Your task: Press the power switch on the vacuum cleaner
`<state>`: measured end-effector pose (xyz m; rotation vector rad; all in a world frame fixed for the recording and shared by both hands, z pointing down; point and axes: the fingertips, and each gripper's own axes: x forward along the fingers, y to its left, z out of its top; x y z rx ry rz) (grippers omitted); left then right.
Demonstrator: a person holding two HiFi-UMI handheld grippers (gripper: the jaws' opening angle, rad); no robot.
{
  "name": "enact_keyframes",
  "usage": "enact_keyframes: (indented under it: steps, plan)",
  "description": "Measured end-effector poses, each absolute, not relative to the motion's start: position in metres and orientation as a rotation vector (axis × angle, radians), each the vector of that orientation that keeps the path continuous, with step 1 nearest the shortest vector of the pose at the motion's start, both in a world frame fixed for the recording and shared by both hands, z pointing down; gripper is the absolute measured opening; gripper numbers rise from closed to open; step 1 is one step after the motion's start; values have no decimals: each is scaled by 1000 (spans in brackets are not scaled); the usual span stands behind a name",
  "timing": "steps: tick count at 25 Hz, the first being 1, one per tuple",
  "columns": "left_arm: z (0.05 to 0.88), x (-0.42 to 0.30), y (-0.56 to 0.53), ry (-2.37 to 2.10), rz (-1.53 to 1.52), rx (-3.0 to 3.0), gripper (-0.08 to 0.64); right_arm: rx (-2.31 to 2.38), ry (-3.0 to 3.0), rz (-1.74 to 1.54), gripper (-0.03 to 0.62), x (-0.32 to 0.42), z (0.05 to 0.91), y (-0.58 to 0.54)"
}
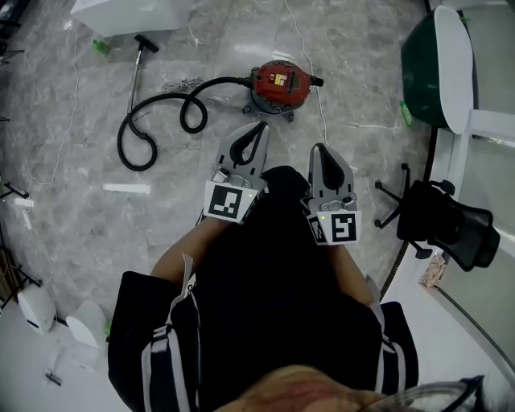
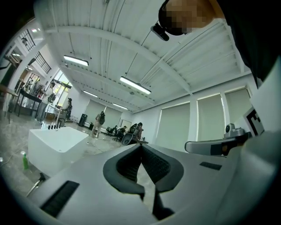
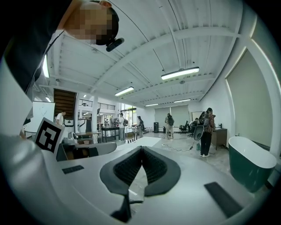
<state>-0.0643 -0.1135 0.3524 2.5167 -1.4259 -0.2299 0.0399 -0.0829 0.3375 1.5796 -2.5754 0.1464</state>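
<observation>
A red canister vacuum cleaner (image 1: 280,84) stands on the grey marble floor ahead of me, its black hose (image 1: 161,121) looping left to a metal wand (image 1: 138,72). Both grippers are held at waist height, short of the vacuum and apart from it. My left gripper (image 1: 259,129) is shut with its tips together and nothing between them; in its own view the left gripper (image 2: 141,145) points level into the room. My right gripper (image 1: 320,149) is likewise shut and empty, and the right gripper (image 3: 142,147) also looks across the room. The vacuum is absent from both gripper views.
A white tub (image 1: 121,12) lies beyond the wand at top left. A dark green bathtub (image 1: 438,68) stands at the right, with a black office chair (image 1: 447,221) below it. Thin cables (image 1: 318,96) trail over the floor near the vacuum. Several people stand far off (image 3: 206,132).
</observation>
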Motion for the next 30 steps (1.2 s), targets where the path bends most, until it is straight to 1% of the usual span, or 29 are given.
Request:
enact_keyframes:
  steps: [10,14,20,25,30]
  plan:
    - [358,-50,-137,-1546,-164,2527,18,1430,-2662,173,17,40,349,-127]
    - [361,-37,-150,-1550,-111,2524,18,1382,-2653,246,17,46,360,-142]
    - [383,-12,-173,-1570,-56,2461,18,1325,-2595,408,17,65,400,-174]
    - [405,-3,-186,-1585,-3,2416,18,1262,-2579,396,17,62,437,-209]
    - [426,-7,-187,-1697,-19,2336,18,1197,-2547,372,17,57,496,-246]
